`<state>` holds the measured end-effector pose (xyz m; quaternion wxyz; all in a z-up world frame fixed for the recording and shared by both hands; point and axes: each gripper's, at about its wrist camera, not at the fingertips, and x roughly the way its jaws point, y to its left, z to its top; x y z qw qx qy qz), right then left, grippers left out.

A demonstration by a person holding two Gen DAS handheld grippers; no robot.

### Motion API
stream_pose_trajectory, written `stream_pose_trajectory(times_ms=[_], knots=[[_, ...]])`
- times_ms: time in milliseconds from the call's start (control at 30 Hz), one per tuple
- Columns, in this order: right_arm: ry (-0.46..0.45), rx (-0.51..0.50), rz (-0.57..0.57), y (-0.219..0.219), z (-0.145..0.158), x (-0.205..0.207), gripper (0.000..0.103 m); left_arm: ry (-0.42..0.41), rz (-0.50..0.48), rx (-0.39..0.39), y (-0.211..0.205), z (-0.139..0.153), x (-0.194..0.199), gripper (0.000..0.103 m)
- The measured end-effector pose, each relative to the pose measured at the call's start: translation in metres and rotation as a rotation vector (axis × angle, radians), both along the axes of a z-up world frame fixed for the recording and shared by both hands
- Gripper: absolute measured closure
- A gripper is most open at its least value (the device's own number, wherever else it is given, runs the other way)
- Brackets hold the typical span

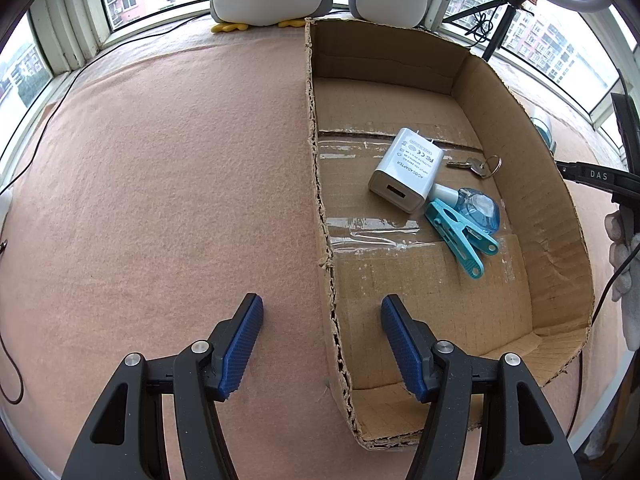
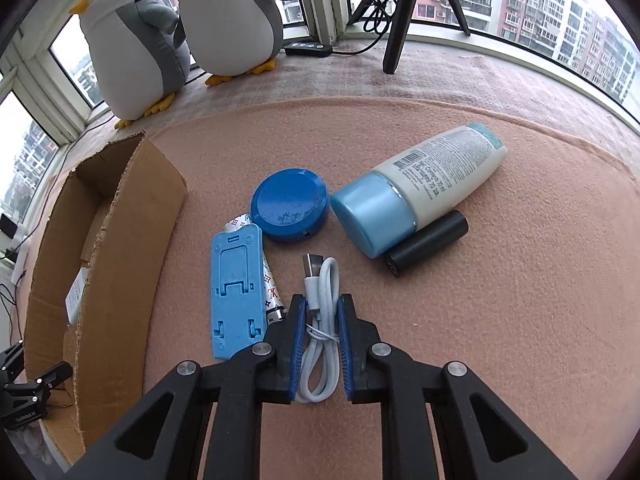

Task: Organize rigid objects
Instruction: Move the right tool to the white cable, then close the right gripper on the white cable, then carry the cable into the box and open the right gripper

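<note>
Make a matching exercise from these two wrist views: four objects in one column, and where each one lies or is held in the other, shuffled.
Objects
1. white charger
2. white USB cable
3. black cylinder
4. keys

Places
A. between the right gripper's fingers
B. in the cardboard box, by its right wall
C. on the cloth, against the lotion bottle
D. in the cardboard box, beside the teal clothespin

Pairs: 1-D, 2-A, 3-C, 4-B
</note>
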<state>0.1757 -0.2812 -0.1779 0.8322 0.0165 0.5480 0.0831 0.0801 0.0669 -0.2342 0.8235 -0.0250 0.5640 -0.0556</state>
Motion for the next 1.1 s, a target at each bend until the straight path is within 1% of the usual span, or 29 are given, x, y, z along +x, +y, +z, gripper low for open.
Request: stream_pose_trajectory(times_ms=[300, 433, 600, 767, 967, 1100], knots=[[-0.048, 0.036, -0.053, -0.014, 0.018, -0.015, 0.089, 0.0, 0.001, -0.001, 0.0, 0.0, 0.0, 0.037], [-0.083, 0.052, -0.041, -0.008, 0.034, -0.024, 0.089, 0.0, 0.001, -0.001, -0.001, 0.001, 0.0, 0.037], [-0.128, 0.092, 0.006, 0.012, 0.056, -0.037, 0.089, 0.0, 0.001, -0.001, 0.0, 0.001, 0.0, 0.037], [-0.156, 0.126, 0.086, 0.043, 0.073, -0.05, 0.089, 0.0, 0.0, -0.001, 0.0, 0.001, 0.0, 0.037], [-0.165, 0.145, 0.186, 0.082, 0.081, -0.061, 0.089, 0.0, 0.0, -0.002, 0.0, 0.001, 0.0, 0.037], [-0.161, 0.143, 0.23, 0.105, 0.08, -0.062, 0.089, 0.0, 0.001, -0.002, 0.0, 0.0, 0.0, 0.037]])
